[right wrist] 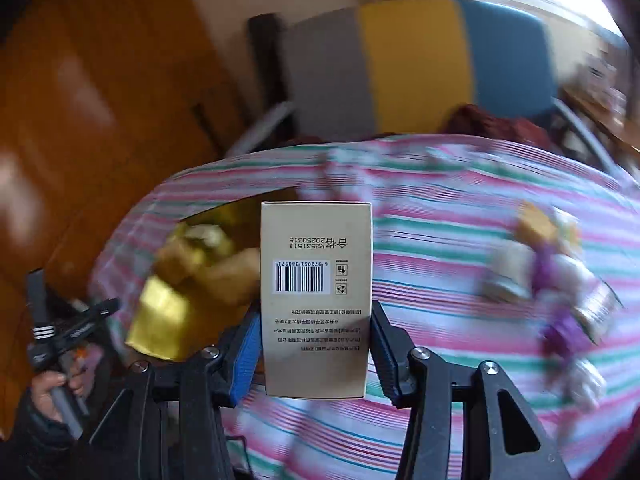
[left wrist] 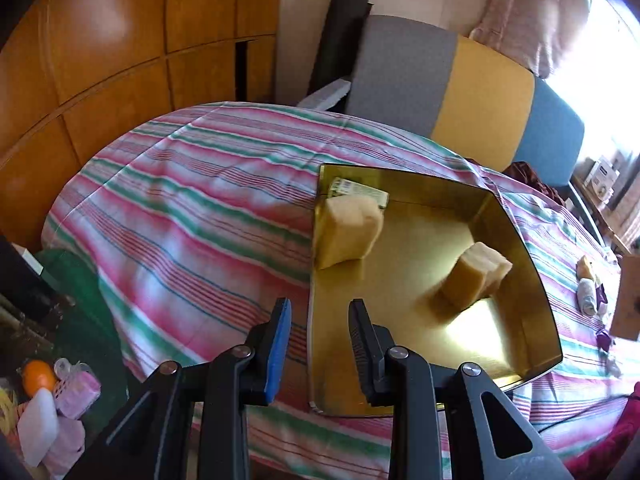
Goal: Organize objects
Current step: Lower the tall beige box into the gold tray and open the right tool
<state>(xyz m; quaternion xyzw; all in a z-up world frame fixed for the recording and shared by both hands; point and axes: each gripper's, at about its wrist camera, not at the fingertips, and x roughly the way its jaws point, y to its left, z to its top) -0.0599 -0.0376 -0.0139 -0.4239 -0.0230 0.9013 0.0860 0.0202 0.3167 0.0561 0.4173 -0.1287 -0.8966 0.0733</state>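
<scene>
A gold metal tray lies on the striped cloth. In it stand a pale yellow block at the far left and a tan block at the right wall; a small printed box lies at the far wall. My left gripper is open and empty, its fingers astride the tray's near left edge. My right gripper is shut on a beige carton with a barcode, held above the cloth right of the tray. The right wrist view is blurred.
A striped cloth covers the table. Small items, tan and purple, lie at its right. A grey, yellow and blue chair back stands behind. Wooden cabinets are at the left. Clutter with an orange sits low left.
</scene>
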